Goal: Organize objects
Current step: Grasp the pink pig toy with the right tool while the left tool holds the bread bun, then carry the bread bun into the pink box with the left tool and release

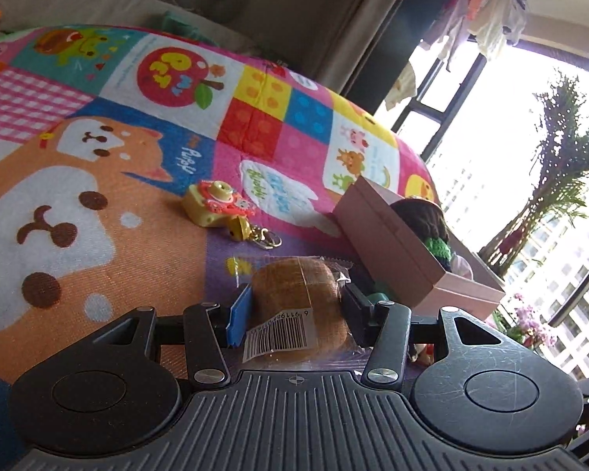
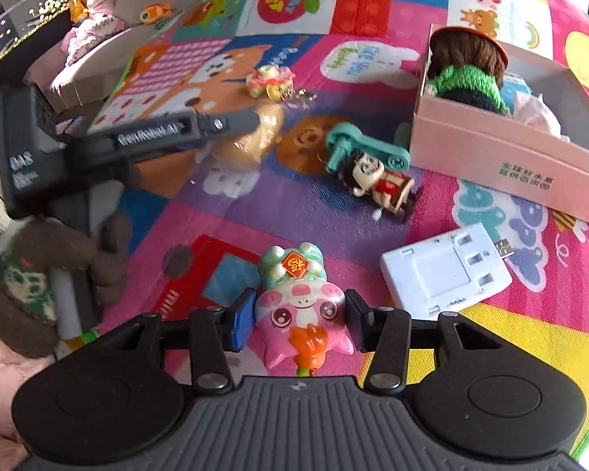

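Pink box interior half-hidden behind wall

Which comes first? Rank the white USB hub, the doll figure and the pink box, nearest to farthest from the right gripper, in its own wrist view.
From the right gripper:
1. white USB hub, just right.
2. doll figure, ahead, mid-mat.
3. pink box, far right.

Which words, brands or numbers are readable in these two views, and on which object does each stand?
"GenRobot.AI": side of the left gripper.
"DAS": the same gripper's body; the smaller print below is blurred.
"Puppy": play mat, beside the dog.
"PET": mat's red apple.
Barcode on the wrapped bread: digits partly legible, roughly "69119...".
Green Chinese print on the pink box: too small to read.
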Available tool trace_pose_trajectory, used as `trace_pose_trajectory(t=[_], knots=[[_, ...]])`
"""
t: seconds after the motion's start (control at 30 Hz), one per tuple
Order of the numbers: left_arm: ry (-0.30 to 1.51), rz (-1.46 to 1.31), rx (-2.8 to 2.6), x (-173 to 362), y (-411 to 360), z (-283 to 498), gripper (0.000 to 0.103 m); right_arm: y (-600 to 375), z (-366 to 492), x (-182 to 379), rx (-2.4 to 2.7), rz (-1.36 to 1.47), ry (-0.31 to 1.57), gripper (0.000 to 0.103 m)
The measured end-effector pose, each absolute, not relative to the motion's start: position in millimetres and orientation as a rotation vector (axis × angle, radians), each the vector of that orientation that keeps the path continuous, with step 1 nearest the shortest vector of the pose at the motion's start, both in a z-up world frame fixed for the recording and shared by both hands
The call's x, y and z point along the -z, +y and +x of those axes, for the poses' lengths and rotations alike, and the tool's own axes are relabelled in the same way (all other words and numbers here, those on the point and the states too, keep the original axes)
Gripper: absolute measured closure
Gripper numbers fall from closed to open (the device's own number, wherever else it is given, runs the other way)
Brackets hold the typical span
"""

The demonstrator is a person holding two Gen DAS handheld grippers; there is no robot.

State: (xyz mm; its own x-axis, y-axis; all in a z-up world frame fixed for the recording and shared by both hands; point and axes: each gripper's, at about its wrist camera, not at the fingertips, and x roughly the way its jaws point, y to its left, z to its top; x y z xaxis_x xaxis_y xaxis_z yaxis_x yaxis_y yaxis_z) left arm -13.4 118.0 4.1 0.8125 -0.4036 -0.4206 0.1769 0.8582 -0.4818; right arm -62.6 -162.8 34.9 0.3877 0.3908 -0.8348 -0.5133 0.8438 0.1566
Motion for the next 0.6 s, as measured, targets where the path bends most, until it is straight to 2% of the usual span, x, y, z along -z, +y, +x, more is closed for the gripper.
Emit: trace_pose_trajectory(t=[0.23, 0.37, 0.6], knots=[[0.543, -0.443, 0.303, -4.6, 117.3, -18.4, 0.049, -181.9, -77.9, -37.2, -0.586, -0.114, 0.966, 0.047], [0.570, -0.435, 0.288, -8.3, 113.8, -35.6, 0.049, -212.6, -78.0, -44.7, -0.499, -0.051, 0.909, 0.033], [0.622, -0.385, 0.283, -17.3, 106.5, -65.3, 0.050, -237.3, -75.0, -54.1, -0.494, 0.028, 0.825, 0.032]])
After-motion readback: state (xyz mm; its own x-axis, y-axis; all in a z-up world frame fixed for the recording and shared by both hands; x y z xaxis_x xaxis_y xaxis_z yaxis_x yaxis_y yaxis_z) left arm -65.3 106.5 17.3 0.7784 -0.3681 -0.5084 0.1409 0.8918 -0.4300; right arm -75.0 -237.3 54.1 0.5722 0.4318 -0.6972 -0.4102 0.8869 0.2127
